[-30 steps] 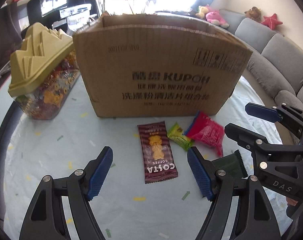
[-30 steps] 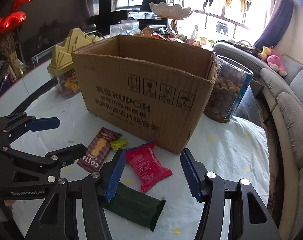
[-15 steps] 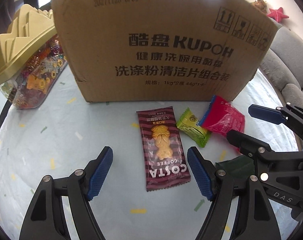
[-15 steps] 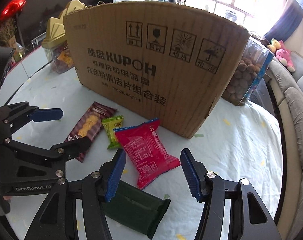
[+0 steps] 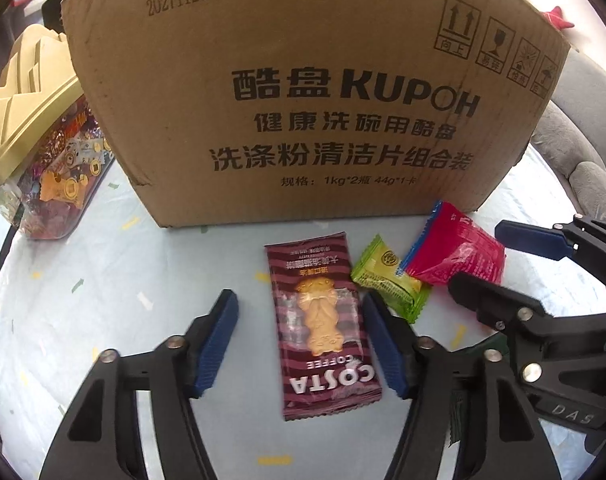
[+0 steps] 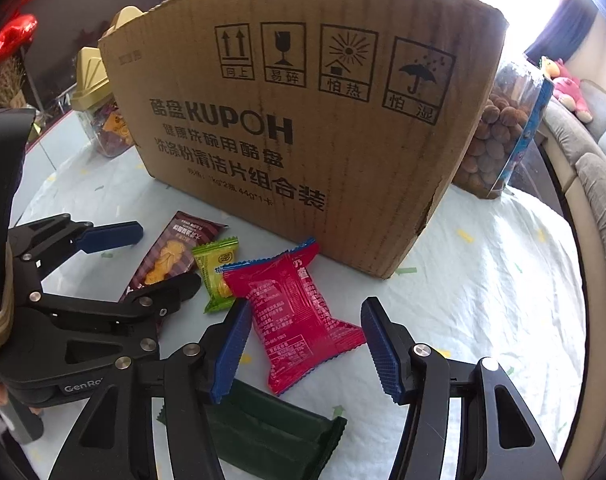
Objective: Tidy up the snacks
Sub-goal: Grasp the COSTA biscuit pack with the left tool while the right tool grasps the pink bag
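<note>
A maroon Costa Coffee biscuit packet (image 5: 323, 320) lies flat on the white tablecloth between the fingers of my open left gripper (image 5: 301, 344). A small green candy packet (image 5: 387, 280) and a red snack packet (image 5: 455, 256) lie to its right. In the right wrist view the red packet (image 6: 295, 312) lies between the fingers of my open right gripper (image 6: 307, 344), with a dark green packet (image 6: 271, 432) under them. The green candy (image 6: 215, 272) and the maroon packet (image 6: 171, 252) lie to the left. A cardboard box (image 5: 303, 92) stands behind all the packets.
A clear jar of wrapped sweets with a gold lid (image 5: 35, 128) stands left of the box. A clear jar of brown balls (image 6: 503, 128) stands at the box's right. A grey sofa (image 5: 583, 120) runs along the right. The table edge (image 6: 567, 216) curves there.
Both grippers have moved forward and lower toward the packets and the box, which now fills the view. The maroon packet sits further in between the left fingers, the red one between the right.
</note>
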Demonstrator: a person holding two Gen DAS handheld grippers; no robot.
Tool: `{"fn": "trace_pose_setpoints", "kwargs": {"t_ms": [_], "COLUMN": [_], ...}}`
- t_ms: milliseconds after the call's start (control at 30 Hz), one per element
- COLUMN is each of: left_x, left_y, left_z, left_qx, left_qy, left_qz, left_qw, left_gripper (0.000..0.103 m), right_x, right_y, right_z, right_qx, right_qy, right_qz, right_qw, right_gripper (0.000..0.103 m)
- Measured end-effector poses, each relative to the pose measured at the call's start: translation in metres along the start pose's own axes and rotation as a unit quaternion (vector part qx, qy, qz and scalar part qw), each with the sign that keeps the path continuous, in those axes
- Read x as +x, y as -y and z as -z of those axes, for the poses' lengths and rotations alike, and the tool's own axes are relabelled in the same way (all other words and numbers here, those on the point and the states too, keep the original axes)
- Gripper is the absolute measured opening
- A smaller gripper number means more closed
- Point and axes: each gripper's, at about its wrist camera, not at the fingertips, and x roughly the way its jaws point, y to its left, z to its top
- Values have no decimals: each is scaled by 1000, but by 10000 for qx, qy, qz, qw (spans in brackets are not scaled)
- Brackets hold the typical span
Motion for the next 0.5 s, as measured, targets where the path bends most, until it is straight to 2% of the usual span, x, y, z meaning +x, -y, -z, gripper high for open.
{"fn": "trace_pose_setpoints", "kwargs": {"t_ms": [67,233,333,500], "left_x": [-2,-7,-11,-29], "left_y": [6,11,11,4], "left_z": [-4,-5,-2,6], "left_qx": [54,82,87,37], "left_qy": [26,1,-32,26], "left_qz": [22,97,156,271], "left_qw": [10000,9999,9998,9996], "left_gripper": [45,38,37,36], "right_x": [1,-1,-3,-6], "right_y": [-1,-7,-9,-13], "right_z": [0,1,2,2], "right_qx": [-1,-52,-15,20], "right_qy": [-8,4,4,5], "right_qz": [-21,7,37,71], "right_qw": [10000,10000,10000,10000], "right_gripper": [57,45,37,32]}}
